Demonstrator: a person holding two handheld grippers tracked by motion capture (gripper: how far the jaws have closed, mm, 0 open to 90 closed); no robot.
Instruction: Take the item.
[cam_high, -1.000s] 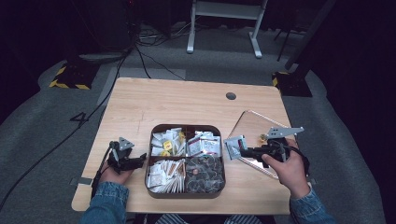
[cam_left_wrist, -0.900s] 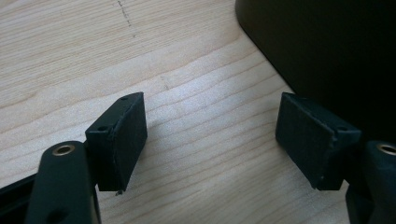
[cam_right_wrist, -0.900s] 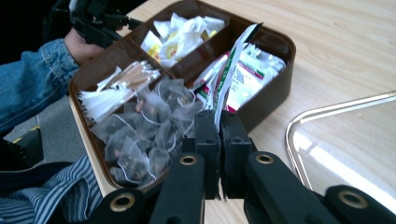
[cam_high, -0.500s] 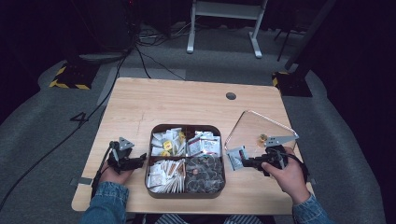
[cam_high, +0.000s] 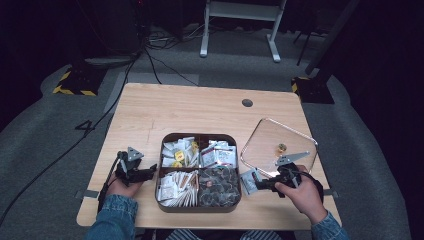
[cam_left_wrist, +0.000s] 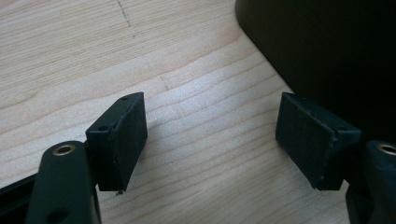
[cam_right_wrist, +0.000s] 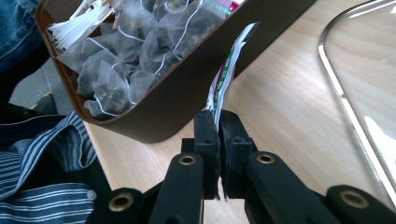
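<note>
On the tabletop in the high view, I see a dark four-compartment tray near the front edge, packed with sachets and tea bags. My left gripper rests just beside the tray's left wall, the hand behind it on the wood. My right gripper sits just to the right of the tray, with a small sachet at its tip, close to the tray's right wall. A clear lid with a metal rim lies flat behind that hand.

In the left gripper view, my fingers stand wide apart with bare wood between them and nothing held; the tray's dark wall fills the upper right corner.

In the right gripper view, my fingers are pressed together on the lower edge of the sachet, a thin white packet with red and green print that stands edge-on, upright above the wood, right beside the tray's outer wall. Mesh tea bags fill the nearest compartment, and the lid's rim curves along the right.
</note>
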